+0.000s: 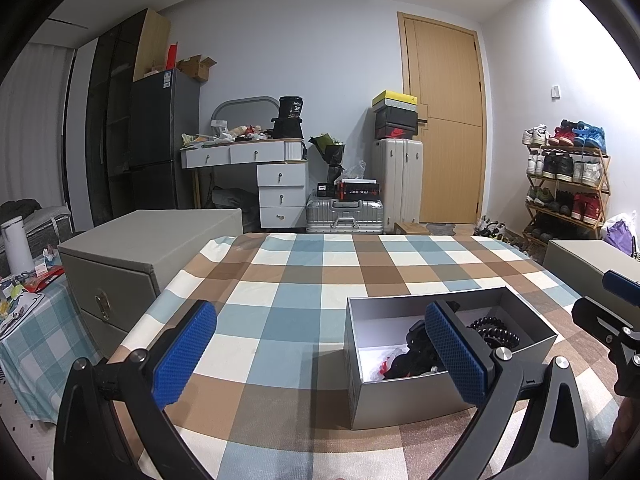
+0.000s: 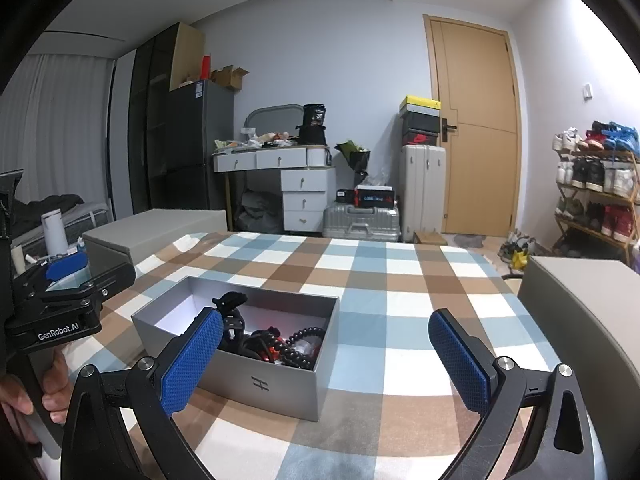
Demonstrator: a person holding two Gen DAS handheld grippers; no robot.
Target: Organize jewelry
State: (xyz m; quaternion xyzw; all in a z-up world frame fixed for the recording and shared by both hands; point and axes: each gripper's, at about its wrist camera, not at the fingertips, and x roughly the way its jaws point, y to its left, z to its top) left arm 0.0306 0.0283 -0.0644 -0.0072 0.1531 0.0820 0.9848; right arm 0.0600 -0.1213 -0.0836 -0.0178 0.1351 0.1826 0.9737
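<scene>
An open grey box (image 1: pixel 404 400) sits on the checked tablecloth (image 1: pixel 280 280). It holds a tangle of jewelry: black bead strings (image 1: pixel 494 330), dark pieces and a red item (image 1: pixel 384 366). In the right wrist view the box (image 2: pixel 264 384) lies low left, with black beads (image 2: pixel 304 336) and red beads (image 2: pixel 272 346) inside. My left gripper (image 1: pixel 320 352) is open and empty, above the table left of the box; its right finger overlaps the box. My right gripper (image 2: pixel 326 360) is open and empty, just right of the box.
Grey storage boxes stand at the table's left (image 1: pixel 132 264) and right (image 2: pixel 580 312). Behind are a dresser (image 1: pixel 280 188), suitcases (image 1: pixel 396 184), a door (image 1: pixel 448 120) and a shoe rack (image 1: pixel 568 184). A side table with clutter (image 1: pixel 24 304) stands at the left.
</scene>
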